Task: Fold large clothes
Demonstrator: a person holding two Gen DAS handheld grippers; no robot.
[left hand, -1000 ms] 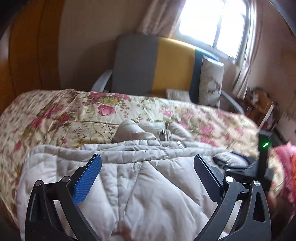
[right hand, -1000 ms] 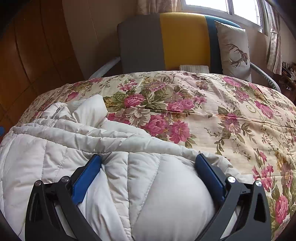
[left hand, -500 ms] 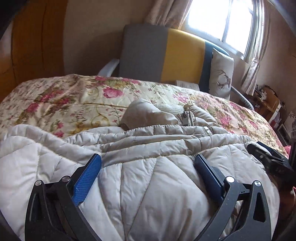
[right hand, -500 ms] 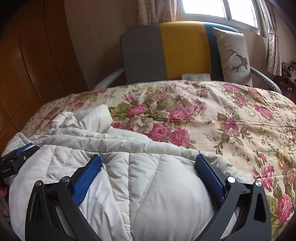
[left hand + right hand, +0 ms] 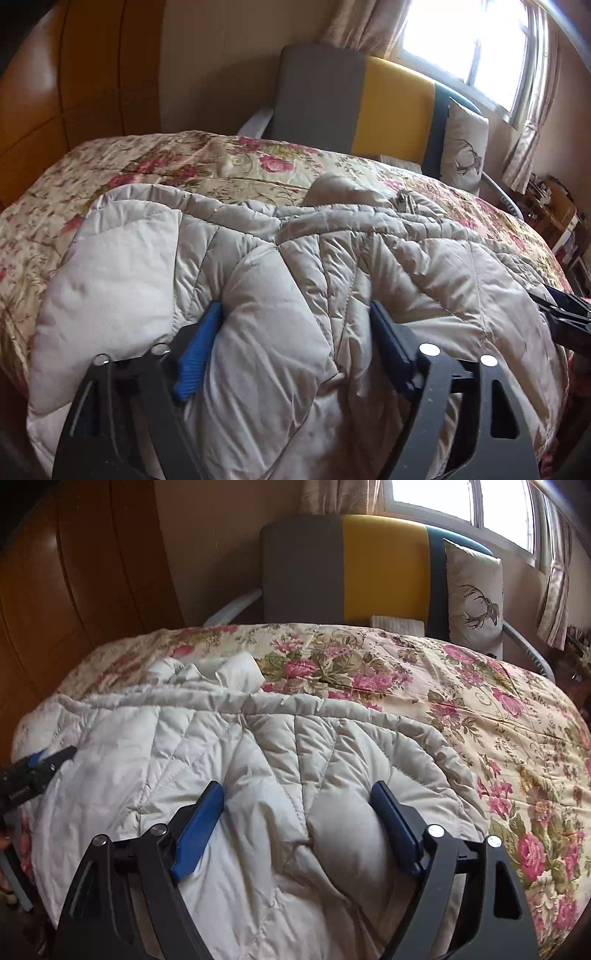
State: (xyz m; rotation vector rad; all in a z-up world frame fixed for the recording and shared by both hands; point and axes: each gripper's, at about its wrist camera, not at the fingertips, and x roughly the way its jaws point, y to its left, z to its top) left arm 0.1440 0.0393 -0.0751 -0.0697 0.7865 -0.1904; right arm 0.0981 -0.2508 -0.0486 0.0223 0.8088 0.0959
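Two grippers sit at the near edge of what we see, each pressed into a pale quilted down jacket (image 5: 332, 280) that lies spread on the bed. Our left gripper (image 5: 295, 321) has its blue-padded fingers (image 5: 195, 354) spread wide, with a puffed fold of the jacket bulging up between them; the pads touch the fabric on both sides, but the jaws are far from closed. Our right gripper (image 5: 297, 799) stands the same way, wide apart, its fingers (image 5: 397, 827) sunk into the padding around a rounded bulge of the jacket. In the right wrist view we see the left gripper's tip at the far left edge, resting on the jacket; in the left wrist view the right gripper's dark body shows at the far right edge.

Beyond the grippers the jacket runs across the bed's near side, its thick rolled hem or collar edge lying crosswise, with a lumpy folded part (image 5: 343, 188) and a zipper past it. Under it lies a floral bedspread (image 5: 461, 686) with pink roses. Farther off stands a grey and yellow chair (image 5: 351, 565) holding a stag-print cushion (image 5: 474, 594). Wooden panelling (image 5: 74, 602) is to the left, a bright window (image 5: 469, 40) with curtains behind.
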